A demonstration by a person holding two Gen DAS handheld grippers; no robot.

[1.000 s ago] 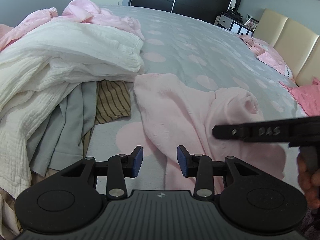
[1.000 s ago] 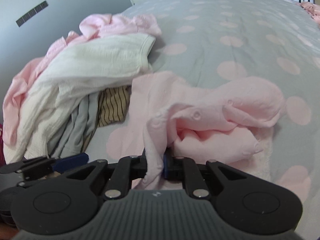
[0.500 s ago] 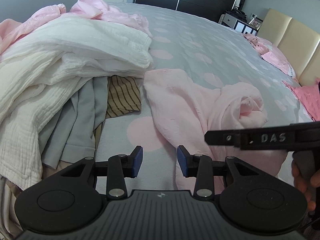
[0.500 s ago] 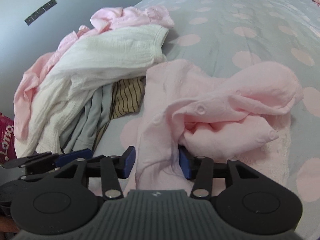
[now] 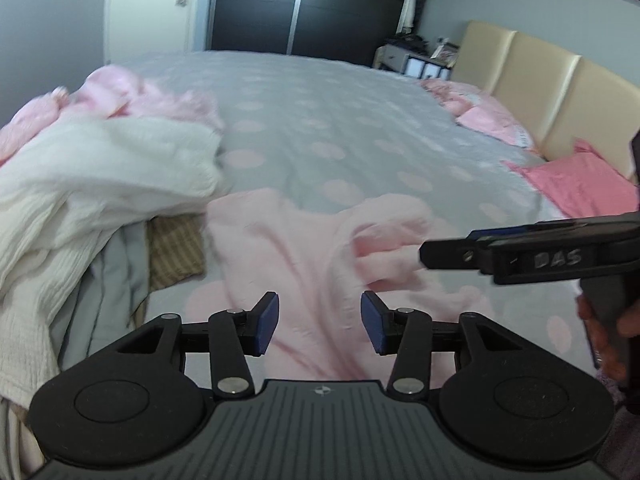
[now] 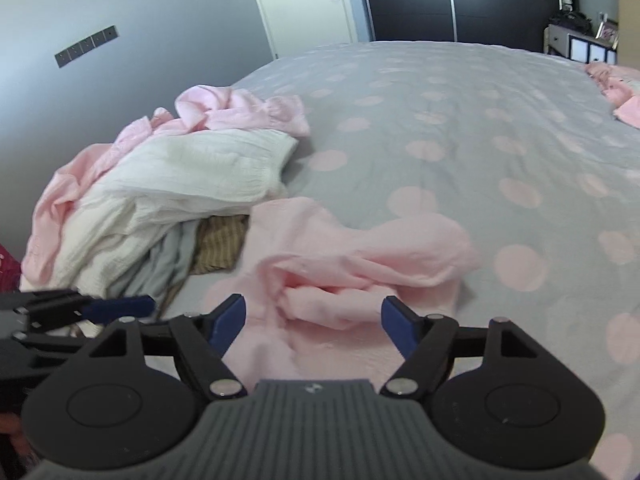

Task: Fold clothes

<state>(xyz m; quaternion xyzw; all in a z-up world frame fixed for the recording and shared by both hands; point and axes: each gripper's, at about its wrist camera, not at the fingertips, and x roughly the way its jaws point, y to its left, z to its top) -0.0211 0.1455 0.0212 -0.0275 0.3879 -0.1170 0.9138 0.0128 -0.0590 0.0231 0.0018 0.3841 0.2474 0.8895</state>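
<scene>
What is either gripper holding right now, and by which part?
Nothing. The left gripper and right gripper are both open above the crumpled pink garment, which lies loose on the bed.

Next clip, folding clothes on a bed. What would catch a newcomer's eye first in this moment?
Probably the crumpled pink garment lying on the grey, pink-dotted bedspread, right in front of both grippers. The right gripper and left gripper both stand open above it, gripping nothing. To the left sits a heap of laundry, white cloth on top with pink, grey and striped pieces showing around it.
</scene>
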